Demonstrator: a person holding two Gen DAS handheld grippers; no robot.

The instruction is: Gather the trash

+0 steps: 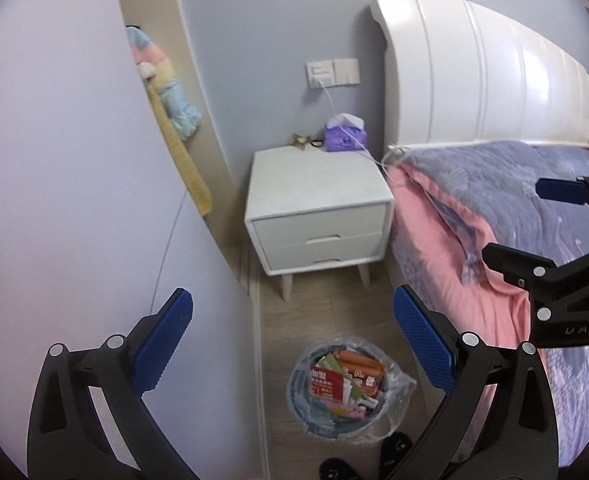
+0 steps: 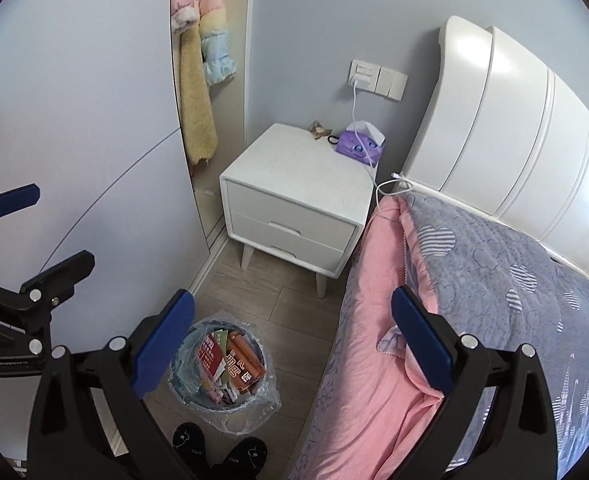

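Left wrist: both tongs (image 1: 292, 344) agape, raised above bin (image 1: 336, 390).

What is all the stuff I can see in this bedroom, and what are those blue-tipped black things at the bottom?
Trash bin: one, clear bag liner, full of orange and red packaging, on the floor beside the bed.
Nightstand: one, white, two drawers, between wall and bed.
Tissue pack: one, purple, on the nightstand's back edge.
Charging cable: one, white, from the wall socket down to the bed.
Bed: one, white headboard, pink and grey-blue bedding.
Hanging clothes: pastel jacket and yellow fleece, in the open wardrobe.
Slippers: two, black, at the bottom edge.
Left gripper: black, blue pads, open.
Right gripper: same, open.
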